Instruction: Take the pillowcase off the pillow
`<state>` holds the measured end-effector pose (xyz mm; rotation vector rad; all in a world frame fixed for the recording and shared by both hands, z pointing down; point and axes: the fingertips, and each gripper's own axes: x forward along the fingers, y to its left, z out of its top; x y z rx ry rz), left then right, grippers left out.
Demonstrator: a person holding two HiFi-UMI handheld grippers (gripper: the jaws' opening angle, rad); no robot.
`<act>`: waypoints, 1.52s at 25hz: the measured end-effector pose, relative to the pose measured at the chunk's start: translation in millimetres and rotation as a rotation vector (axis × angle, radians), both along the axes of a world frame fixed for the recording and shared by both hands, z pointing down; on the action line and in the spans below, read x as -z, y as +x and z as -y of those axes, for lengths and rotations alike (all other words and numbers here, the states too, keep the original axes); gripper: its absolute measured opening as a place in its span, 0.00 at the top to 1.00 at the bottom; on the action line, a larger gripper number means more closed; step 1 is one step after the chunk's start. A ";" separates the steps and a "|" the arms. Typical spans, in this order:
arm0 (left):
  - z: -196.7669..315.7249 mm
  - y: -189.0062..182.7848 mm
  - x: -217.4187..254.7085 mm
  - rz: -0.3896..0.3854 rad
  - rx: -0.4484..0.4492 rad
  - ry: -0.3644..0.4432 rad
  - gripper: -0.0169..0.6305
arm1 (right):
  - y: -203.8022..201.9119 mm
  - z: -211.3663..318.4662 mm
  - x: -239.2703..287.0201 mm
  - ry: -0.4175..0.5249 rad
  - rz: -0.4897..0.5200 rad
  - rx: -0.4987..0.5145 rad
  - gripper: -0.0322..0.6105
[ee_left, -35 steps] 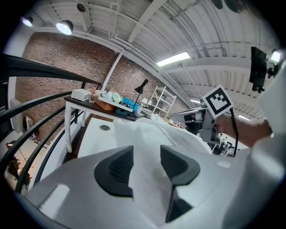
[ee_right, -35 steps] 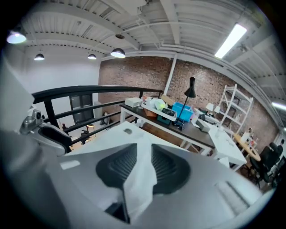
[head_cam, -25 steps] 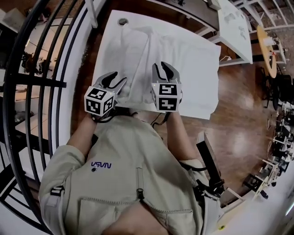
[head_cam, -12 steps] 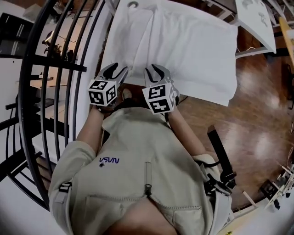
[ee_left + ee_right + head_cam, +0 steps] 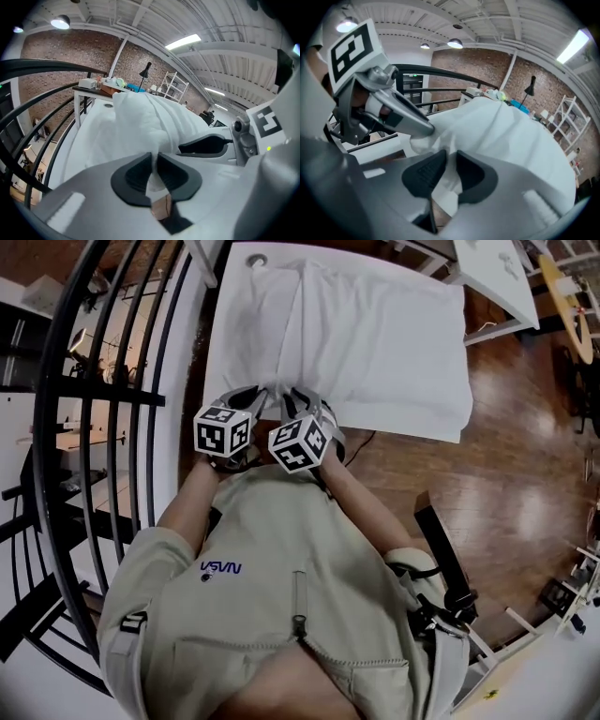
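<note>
The pillow in its white pillowcase (image 5: 375, 334) lies on a white table (image 5: 221, 343). Both grippers meet at its near edge, side by side. My left gripper (image 5: 255, 395) has just been closing, and in the left gripper view its pads (image 5: 136, 171) pinch a fold of the pillowcase (image 5: 140, 117). To its right, my right gripper (image 5: 305, 401) also has a fold of white cloth (image 5: 511, 136) between its narrow-set jaws, shut on it (image 5: 451, 159). The left gripper's finger (image 5: 401, 112) lies on the cloth just beside it.
A black curved railing (image 5: 94, 381) runs along the left. Wooden floor (image 5: 525, 474) lies to the right of the table. More white tables (image 5: 487, 277) stand at the back right. A black stand (image 5: 441, 559) is near my right elbow.
Both grippers have come down and toward each other at the pillow's near edge. The left jaws, open before, have closed on the pillowcase fold. The right gripper has rolled.
</note>
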<state>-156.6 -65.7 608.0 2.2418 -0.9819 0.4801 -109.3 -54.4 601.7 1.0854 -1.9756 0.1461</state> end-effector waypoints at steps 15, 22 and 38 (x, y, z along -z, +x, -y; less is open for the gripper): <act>44.7 -27.8 73.6 -0.107 0.060 0.155 0.95 | 94.1 1.4 50.7 0.140 -0.015 -0.314 0.94; 40.8 -42.4 45.4 -0.102 0.112 0.086 0.95 | 123.6 2.2 8.5 0.059 -0.062 -0.381 0.94; 36.9 -45.8 65.5 -0.061 0.106 0.176 0.80 | 106.2 -6.3 53.3 0.074 0.126 -0.296 0.86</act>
